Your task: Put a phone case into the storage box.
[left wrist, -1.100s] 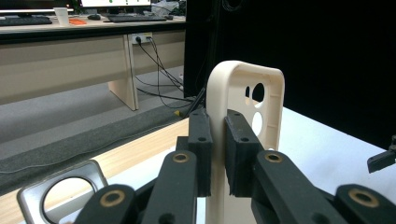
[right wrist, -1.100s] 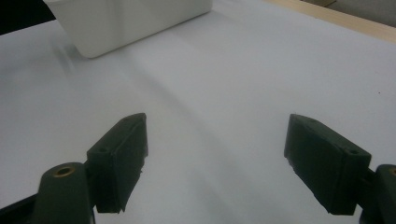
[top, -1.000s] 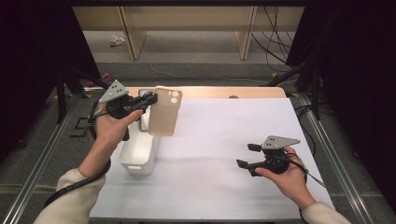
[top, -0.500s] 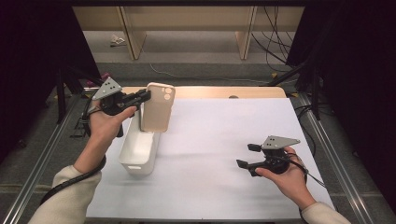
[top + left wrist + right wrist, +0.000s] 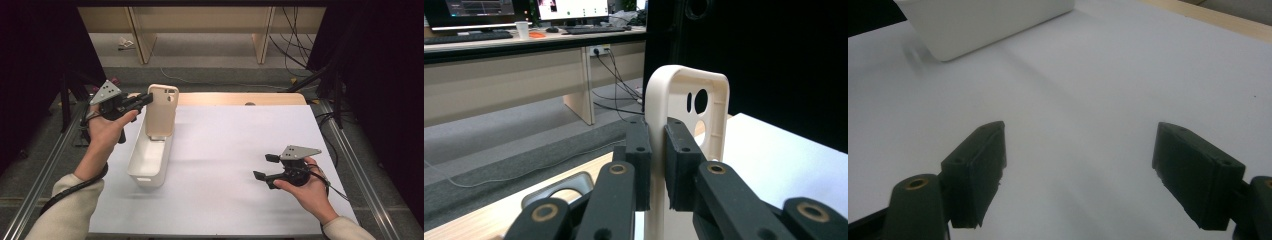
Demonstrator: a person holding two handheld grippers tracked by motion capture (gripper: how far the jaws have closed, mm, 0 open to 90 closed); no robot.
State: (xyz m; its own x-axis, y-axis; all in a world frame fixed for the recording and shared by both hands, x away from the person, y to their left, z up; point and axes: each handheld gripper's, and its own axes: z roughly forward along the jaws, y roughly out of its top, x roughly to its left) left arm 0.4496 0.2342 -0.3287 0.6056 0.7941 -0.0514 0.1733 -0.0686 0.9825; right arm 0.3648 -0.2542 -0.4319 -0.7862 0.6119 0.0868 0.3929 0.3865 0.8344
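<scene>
Left gripper (image 5: 145, 98) pinches the case (image 5: 162, 111) by one thin edge, upright over the bin (image 5: 145, 167); right gripper (image 5: 263, 167) idles wide open. We think, depth unclear, it could twist and miss.

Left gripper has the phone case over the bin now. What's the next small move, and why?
Probably lower the left gripper a little: the beige phone case is clamped upright with its lower end just inside the white bin, so easing down before release should seat it. The right gripper rests open.
</scene>
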